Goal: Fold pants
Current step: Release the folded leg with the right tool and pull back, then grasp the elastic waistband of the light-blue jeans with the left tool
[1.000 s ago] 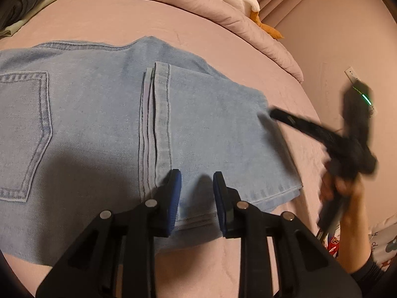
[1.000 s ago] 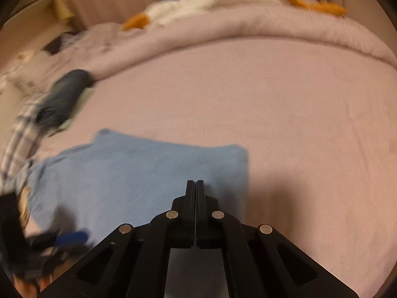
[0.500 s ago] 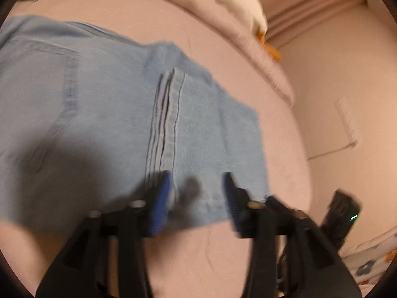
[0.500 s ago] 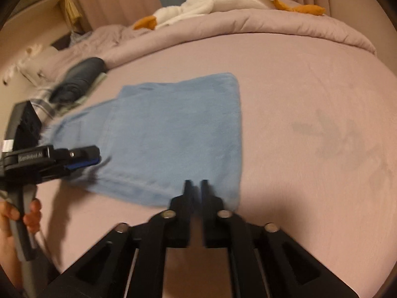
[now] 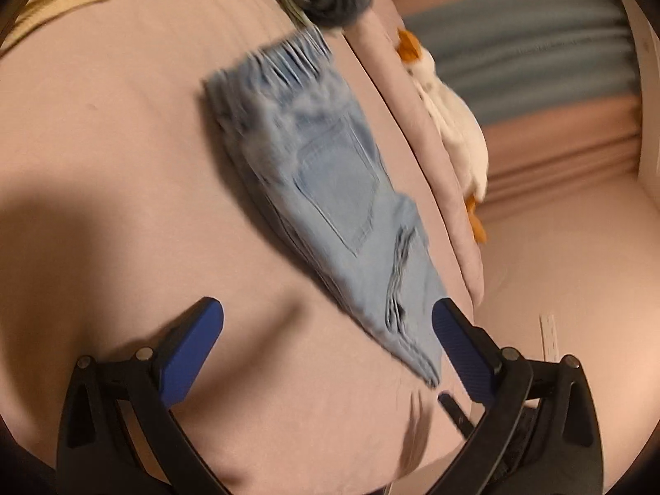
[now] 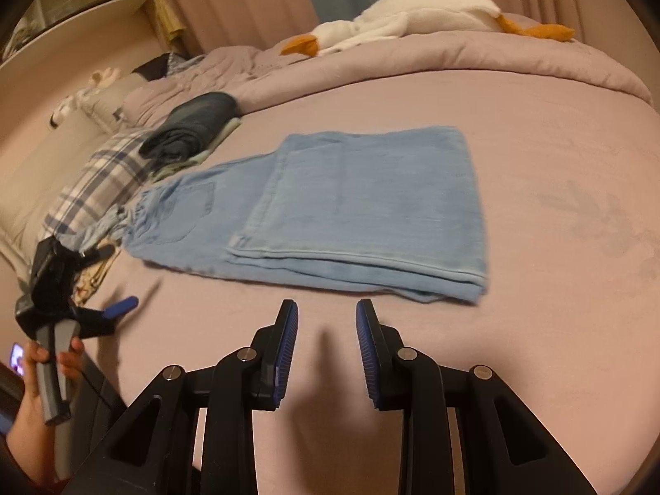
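Folding is partly done: the light-blue jeans (image 6: 354, 210) lie flat on the pink bed sheet (image 6: 557, 189), legs doubled over toward the seat so the hems sit partway up, leaving the waistband and back pocket (image 6: 194, 210) exposed at the left of the right wrist view. Right gripper (image 6: 326, 342) hovers just short of the near long edge, blue pads spread apart, holding nothing. Left gripper (image 5: 326, 354) is also spread wide and empty; in its own view the near corner of the jeans (image 5: 330, 206) lies between its fingers, though contact cannot be judged through the motion blur. Judged next step: a second fold, carrying the folded end over the waistband end, or the reverse. To do it well, each gripper should pinch all stacked layers at a corner of the same short edge, near edge and far edge, lifting together so the layers do not shear. Keep the lift low and lay the edge down square. Risk: catching only the top layer, or snagging the sheet. Folded dark garments (image 6: 189, 128) and a plush goose (image 6: 412, 12) sit well apart, no obstruction.
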{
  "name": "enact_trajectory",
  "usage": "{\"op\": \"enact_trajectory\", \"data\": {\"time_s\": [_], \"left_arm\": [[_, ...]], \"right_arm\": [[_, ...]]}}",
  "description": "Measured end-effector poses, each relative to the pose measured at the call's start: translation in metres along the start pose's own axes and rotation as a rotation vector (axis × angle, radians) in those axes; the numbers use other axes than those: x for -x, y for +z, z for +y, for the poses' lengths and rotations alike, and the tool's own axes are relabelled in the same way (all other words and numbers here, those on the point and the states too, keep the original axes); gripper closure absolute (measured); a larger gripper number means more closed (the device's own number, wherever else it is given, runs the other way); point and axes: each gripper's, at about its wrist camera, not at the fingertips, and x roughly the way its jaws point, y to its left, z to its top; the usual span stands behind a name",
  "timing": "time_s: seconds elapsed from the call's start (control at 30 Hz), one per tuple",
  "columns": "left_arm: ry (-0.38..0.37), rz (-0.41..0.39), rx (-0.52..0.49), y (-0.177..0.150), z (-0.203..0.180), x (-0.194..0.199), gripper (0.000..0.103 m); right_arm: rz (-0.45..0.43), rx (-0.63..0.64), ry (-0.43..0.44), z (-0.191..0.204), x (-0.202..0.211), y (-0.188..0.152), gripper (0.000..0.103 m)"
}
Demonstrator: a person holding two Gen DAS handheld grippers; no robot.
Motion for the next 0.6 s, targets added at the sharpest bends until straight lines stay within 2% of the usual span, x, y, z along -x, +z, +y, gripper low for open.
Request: {"op": "enact_trajectory", "data": {"time_s": [0.13,0.27,0.43,0.6], "left_arm": [[0.026,-0.042,0.08,0.015,0.001,-0.008,0.001],[0.032,-0.058,0.104,0.038,-0.005,-0.026,0.001],[-0.104,-0.072,0.158,0.067,0.005,-0.042,0.002],[-0.229,-0.098,0.169,0.074,0.007,-0.041,0.003]], "right_arm": [[0.008,0.037,0.032,0.016,-0.002,-0.002,0.074],[0.02,0.06,0.043,0.022,-0.004,-0.004,0.074],[0.047,0.079,0.019,0.026,-0.011,-0.005,0.074],[0.064,0.087,0.002,0.028,-0.018,-0.003,0.074]]}}
